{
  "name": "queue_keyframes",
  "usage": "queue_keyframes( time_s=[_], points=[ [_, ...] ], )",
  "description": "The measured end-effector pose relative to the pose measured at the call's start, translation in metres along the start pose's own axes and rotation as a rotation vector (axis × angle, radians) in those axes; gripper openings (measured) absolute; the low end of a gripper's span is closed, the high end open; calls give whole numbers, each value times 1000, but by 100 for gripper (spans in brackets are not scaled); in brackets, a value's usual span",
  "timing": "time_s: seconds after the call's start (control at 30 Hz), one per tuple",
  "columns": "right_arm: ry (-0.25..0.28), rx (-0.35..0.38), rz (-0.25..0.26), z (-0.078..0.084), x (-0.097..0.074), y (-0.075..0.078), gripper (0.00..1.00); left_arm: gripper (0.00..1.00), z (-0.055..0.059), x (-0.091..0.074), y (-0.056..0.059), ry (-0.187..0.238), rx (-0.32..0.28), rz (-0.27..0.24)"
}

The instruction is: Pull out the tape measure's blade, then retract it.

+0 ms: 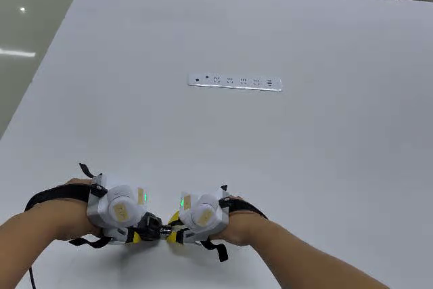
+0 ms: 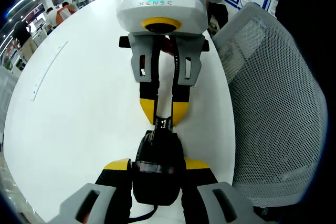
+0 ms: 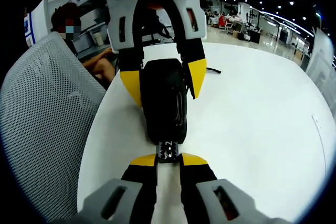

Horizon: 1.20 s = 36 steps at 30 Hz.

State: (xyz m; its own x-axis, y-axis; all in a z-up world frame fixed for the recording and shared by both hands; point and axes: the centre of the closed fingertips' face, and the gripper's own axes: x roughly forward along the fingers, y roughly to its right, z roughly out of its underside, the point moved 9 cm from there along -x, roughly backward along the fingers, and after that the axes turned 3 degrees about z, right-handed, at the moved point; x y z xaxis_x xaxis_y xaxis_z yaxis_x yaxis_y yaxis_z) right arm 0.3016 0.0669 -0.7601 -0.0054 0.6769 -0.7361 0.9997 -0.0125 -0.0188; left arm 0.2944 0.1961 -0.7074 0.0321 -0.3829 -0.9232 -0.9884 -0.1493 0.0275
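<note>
A black tape measure (image 2: 156, 171) lies low over the white table (image 1: 284, 153), close to its near edge. My left gripper (image 2: 157, 164) is shut on its body, yellow fingertips on both sides. Facing it, my right gripper (image 3: 168, 159) is shut on the blade's end hook (image 3: 167, 149), which sticks out only a little from the case (image 3: 164, 98). In the head view the two grippers meet tip to tip, the left gripper (image 1: 144, 227) beside the right gripper (image 1: 172, 228), with the tape measure (image 1: 151, 223) between them.
A white power strip (image 1: 234, 82) lies at the table's middle, far from the grippers. A grey mesh chair (image 2: 273, 103) stands just past the near table edge. A black strap (image 3: 210, 70) lies on the table behind the left gripper.
</note>
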Motion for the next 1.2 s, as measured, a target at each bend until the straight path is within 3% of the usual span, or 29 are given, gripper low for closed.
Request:
queue_keyframes(
  time_s=[0.17, 0.33, 0.43, 0.47, 0.63, 1.2],
  points=[
    [2, -13, -1, -2, 2, 0, 15, 33, -1, 1, 0, -6, 2, -1],
    [7, 19, 9, -4, 5, -1, 15, 33, 0, 1, 0, -3, -2, -1],
    [11, -15, 26, -8, 10, -4, 15, 33, 0, 1, 0, 2, -5, -5],
    [5, -39, 27, -8, 10, -2, 15, 33, 0, 1, 0, 1, -7, -6],
    [20, 1, 15, -5, 7, 1, 14, 33, 2, 0, 0, 7, -12, -8],
    [15, 16, 19, 4, -4, 1, 13, 33, 2, 0, 0, 10, -10, -10]
  ],
)
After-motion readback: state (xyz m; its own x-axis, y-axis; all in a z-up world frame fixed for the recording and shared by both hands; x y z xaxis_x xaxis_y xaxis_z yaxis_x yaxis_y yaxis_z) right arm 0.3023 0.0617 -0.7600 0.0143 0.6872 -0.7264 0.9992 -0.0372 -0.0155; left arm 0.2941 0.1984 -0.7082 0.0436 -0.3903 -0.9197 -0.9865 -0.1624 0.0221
